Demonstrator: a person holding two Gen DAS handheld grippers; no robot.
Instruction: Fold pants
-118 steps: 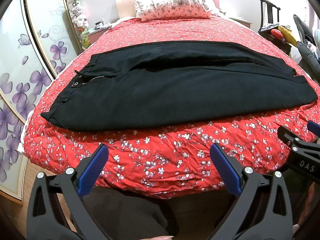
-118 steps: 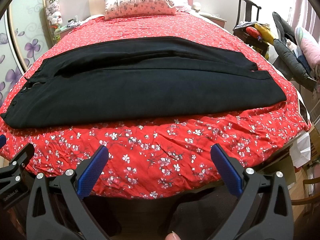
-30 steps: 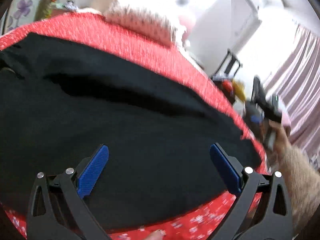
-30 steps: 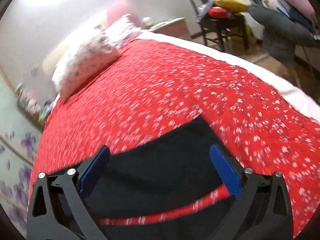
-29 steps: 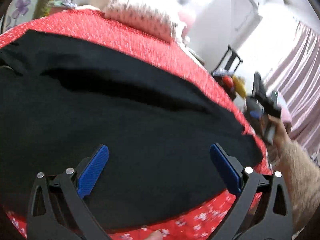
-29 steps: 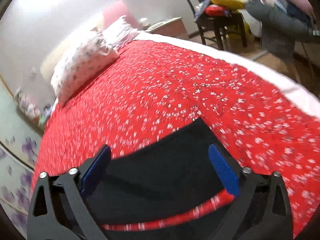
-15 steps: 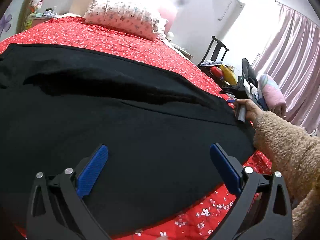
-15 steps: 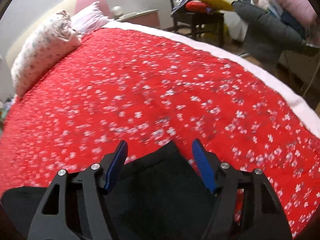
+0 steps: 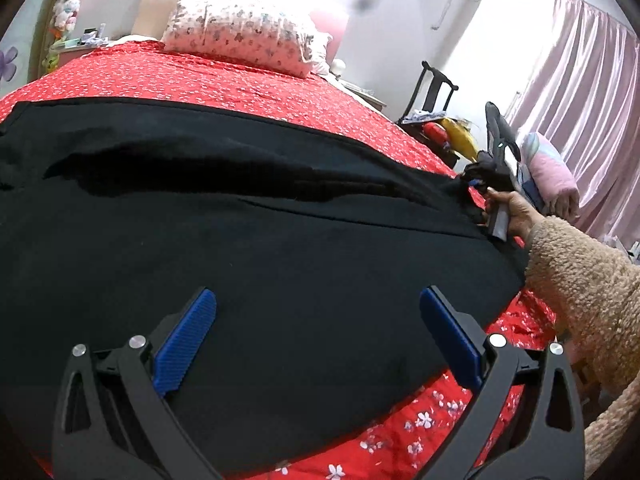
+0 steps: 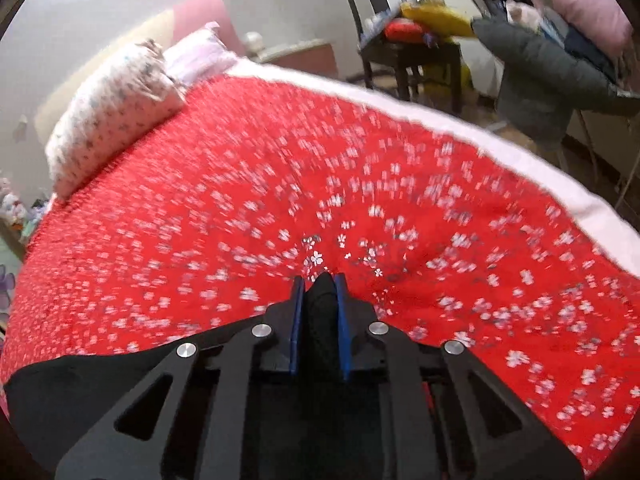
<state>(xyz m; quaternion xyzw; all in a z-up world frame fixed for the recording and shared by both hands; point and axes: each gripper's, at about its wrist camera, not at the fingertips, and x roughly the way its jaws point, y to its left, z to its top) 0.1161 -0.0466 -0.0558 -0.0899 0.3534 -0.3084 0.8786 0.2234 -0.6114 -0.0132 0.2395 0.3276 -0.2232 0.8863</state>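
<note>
Black pants (image 9: 280, 260) lie flat across a red flowered bedspread (image 9: 240, 80), legs running to the right. My left gripper (image 9: 316, 296) hovers open over the pants' near half, with nothing between its blue pads. At the far right leg end, a hand in a beige fleece sleeve (image 9: 580, 288) holds my right gripper (image 9: 474, 184). In the right wrist view the right gripper (image 10: 320, 280) is closing, and its blue pads pinch a fold of the black pants (image 10: 324, 304) at the cuff corner. The bedspread (image 10: 280, 180) is bunched just ahead of the fingertips.
A flowered pillow (image 9: 244, 36) lies at the head of the bed. A dark chair (image 10: 404, 40) piled with clothes and a grey jacket (image 10: 552, 80) stand past the bed's white edge (image 10: 500, 144). Pink curtains (image 9: 592, 100) hang on the right.
The right gripper came down onto the cuff corner and its jaws went from wide open to pinched on the black fabric. The left gripper rolled a little and stayed open over the pants.
</note>
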